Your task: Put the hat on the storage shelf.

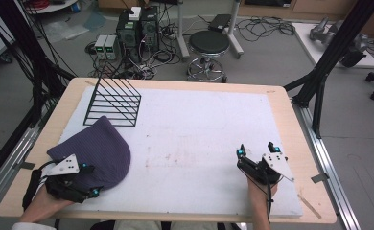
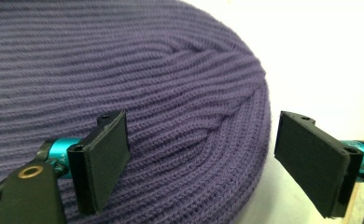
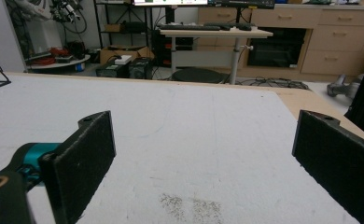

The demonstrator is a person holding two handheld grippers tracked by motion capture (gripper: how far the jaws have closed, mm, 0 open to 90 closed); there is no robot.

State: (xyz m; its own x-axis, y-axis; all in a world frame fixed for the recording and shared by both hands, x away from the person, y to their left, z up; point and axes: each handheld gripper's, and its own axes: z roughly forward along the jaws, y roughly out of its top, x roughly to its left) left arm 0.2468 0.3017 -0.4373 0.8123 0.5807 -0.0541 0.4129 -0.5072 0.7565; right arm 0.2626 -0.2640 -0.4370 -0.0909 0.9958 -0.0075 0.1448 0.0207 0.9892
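My left hand-held gripper [image 1: 90, 179] sits released at the near edge of the purple knit beanie [image 1: 95, 148], jaws spread wide; in the left gripper view one pad [image 2: 101, 158] hangs over the ribbed knit and the other over the white mat [image 1: 199, 134]. The beanie lies flat at the table's [image 1: 290, 103] near left, just in front of the black wire rack [image 1: 114, 99]. My right hand-held gripper [image 1: 256, 149] rests released at the near right, holding nothing.

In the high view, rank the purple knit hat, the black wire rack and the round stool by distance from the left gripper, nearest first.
1. Purple knit hat: right at the left gripper, its open jaws at the hat's near edge.
2. Black wire rack: beyond the hat, at the table's far left.
3. Round stool: on the floor past the table's far edge.
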